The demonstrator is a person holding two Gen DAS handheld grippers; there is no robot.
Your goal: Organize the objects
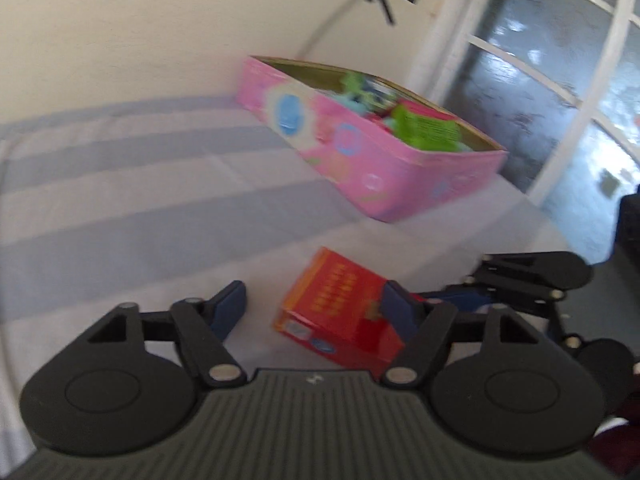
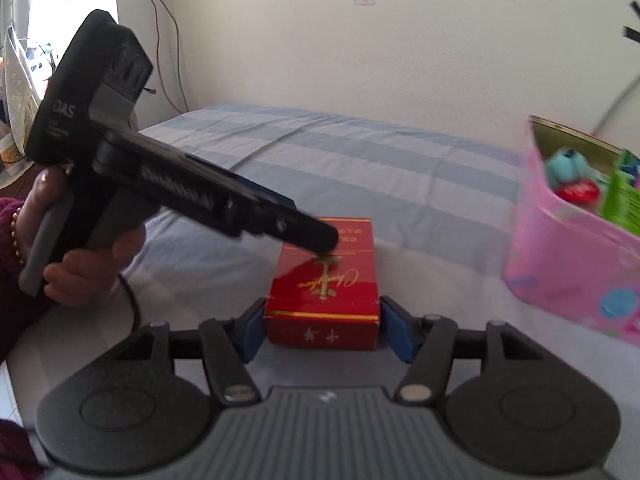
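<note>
A red box with gold lettering (image 2: 325, 284) lies on the striped bed sheet (image 2: 360, 168). My right gripper (image 2: 322, 328) has its blue pads on either side of the box's near end, close to its sides; whether they press it I cannot tell. In the left wrist view my left gripper (image 1: 316, 308) is open above the sheet, with the red box (image 1: 336, 316) between and just beyond its fingers. The left gripper's body (image 2: 160, 168) shows in the right wrist view, its tip over the box. A pink tin (image 1: 360, 152) holds green and blue items.
The pink tin (image 2: 576, 248) stands on the bed to the right of the box. A wall runs behind the bed. A window with white frames (image 1: 560, 80) is at the right. A cable (image 2: 168, 40) hangs on the wall at the left.
</note>
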